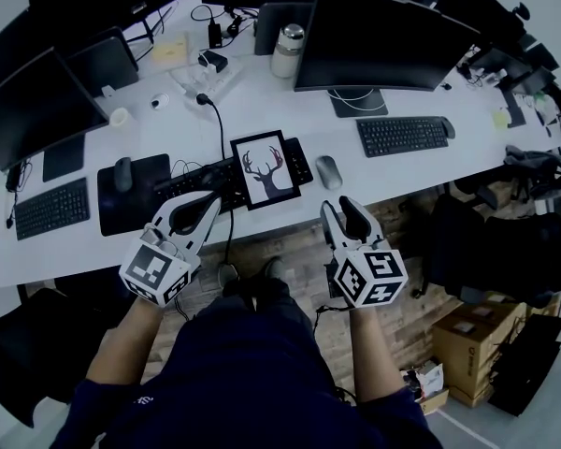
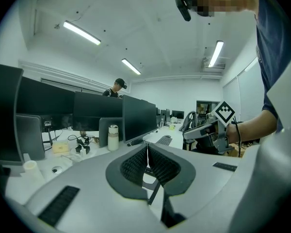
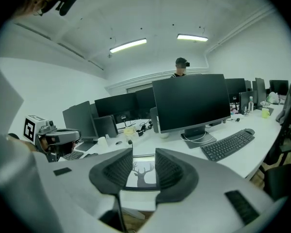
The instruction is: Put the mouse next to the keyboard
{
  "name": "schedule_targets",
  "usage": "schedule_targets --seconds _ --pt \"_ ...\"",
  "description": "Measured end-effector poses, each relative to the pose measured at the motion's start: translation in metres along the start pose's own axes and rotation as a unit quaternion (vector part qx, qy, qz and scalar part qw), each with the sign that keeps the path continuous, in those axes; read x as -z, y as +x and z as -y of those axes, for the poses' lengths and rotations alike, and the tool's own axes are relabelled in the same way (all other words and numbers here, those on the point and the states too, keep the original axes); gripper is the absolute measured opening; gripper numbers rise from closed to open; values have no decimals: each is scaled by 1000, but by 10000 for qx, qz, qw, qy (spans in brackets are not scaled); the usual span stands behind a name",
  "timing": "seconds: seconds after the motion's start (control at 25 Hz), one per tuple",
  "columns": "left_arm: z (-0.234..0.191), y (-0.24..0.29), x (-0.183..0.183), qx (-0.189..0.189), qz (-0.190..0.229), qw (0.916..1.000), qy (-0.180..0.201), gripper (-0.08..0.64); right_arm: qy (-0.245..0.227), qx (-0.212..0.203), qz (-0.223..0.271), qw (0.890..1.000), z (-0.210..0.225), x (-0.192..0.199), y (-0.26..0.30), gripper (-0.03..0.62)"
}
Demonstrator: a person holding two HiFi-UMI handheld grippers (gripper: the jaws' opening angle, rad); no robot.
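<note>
Mouse (image 1: 328,171) lay just beside the keyboard (image 1: 300,161), at its three o'clock, so placement looked done. Right gripper (image 1: 339,209) stood partly open and empty, left gripper (image 1: 208,202) closed on nothing, both off the desk (image 1: 393,171).

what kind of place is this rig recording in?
Most likely an open-plan office. A long shared white desk carries several monitors, office chairs stand along it, and strip lights run across the ceiling.
</note>
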State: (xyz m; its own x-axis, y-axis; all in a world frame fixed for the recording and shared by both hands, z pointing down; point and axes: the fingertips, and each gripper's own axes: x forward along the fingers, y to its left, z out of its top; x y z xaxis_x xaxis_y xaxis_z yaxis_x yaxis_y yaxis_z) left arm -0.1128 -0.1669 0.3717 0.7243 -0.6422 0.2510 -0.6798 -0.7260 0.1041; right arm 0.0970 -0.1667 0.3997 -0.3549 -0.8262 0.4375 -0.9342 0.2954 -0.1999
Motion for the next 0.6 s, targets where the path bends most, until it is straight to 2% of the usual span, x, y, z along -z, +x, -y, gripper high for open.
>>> schedule_targets --seconds 0.2,0.6 --pt "2 0 -1 19 19 10000 -7 32 -9 -47 49 10000 -6 -5 -7 136" --pt "5 5 -11 86 96 9999 17 34 -155 -72 201 9997 -12 -23 -12 69"
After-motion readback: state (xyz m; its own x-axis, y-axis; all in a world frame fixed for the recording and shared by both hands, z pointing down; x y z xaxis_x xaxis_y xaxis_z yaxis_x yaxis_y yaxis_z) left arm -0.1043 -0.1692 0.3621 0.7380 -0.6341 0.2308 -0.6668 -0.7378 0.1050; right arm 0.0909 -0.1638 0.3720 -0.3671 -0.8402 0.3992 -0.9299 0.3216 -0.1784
